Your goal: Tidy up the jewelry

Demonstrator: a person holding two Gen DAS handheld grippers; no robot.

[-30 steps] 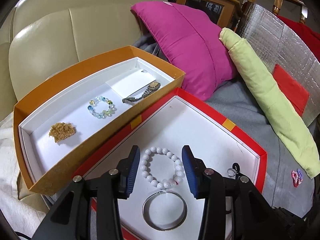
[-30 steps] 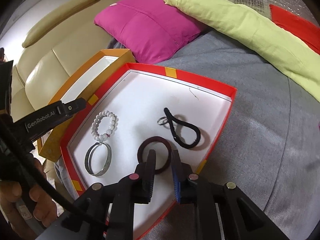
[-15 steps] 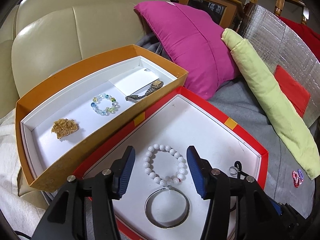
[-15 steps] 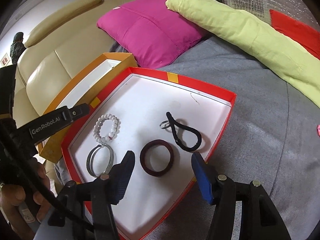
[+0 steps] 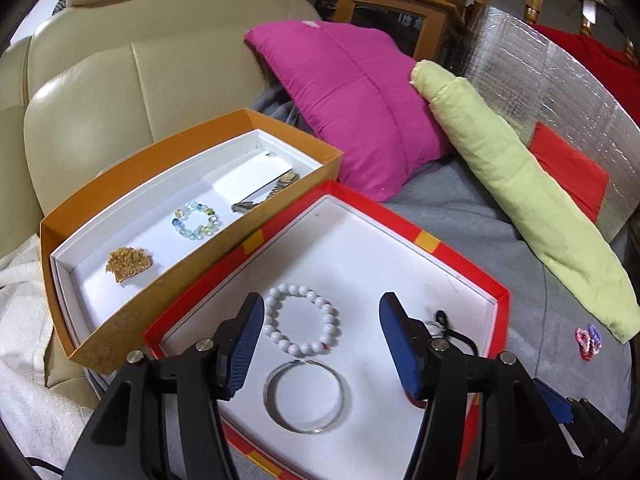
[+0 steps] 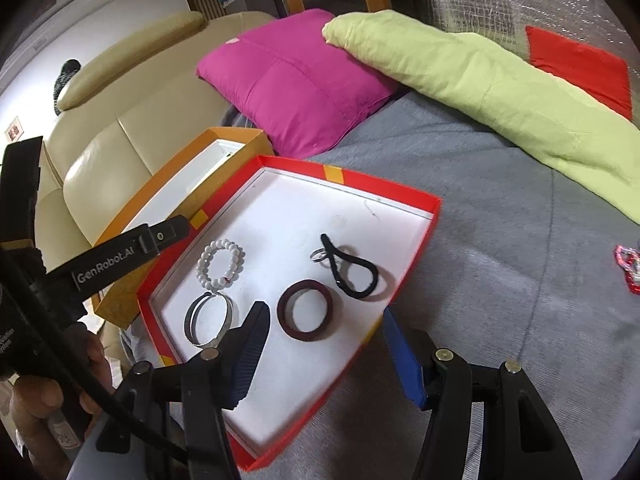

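Observation:
A red tray (image 5: pixel 400 224) with a white floor lies on the grey blanket. In it are a white bead bracelet (image 5: pixel 299 289), a silver bangle (image 5: pixel 304 430), a dark red bangle (image 6: pixel 308 336) and a black hair tie (image 6: pixel 360 276) with a small silver ring (image 6: pixel 318 255). My left gripper (image 5: pixel 321 308) hovers over the white bracelet, its jaws opening, its pads off the beads. My right gripper (image 6: pixel 325 316) stands open above the dark red bangle, which rests loose on the tray floor. The orange box (image 5: pixel 140 312) beside the tray holds a coloured bead bracelet (image 5: pixel 178 222), a gold piece (image 5: pixel 128 264) and a watch (image 5: pixel 272 192).
A small pink-and-purple trinket (image 5: pixel 588 338) lies on the blanket right of the tray. Behind are a magenta cushion (image 5: pixel 360 108), a green cloth roll (image 5: pixel 520 200), a cream sofa (image 5: pixel 120 80) and silver foil sheeting (image 5: pixel 560 80). A hand (image 6: pixel 40 396) holds the left gripper's handle.
The right jaws went from nearly shut at the dark red bangle to wide, leaving it in the tray. The left jaws widened around the white bracelet. Both grippers drew back and up a little.

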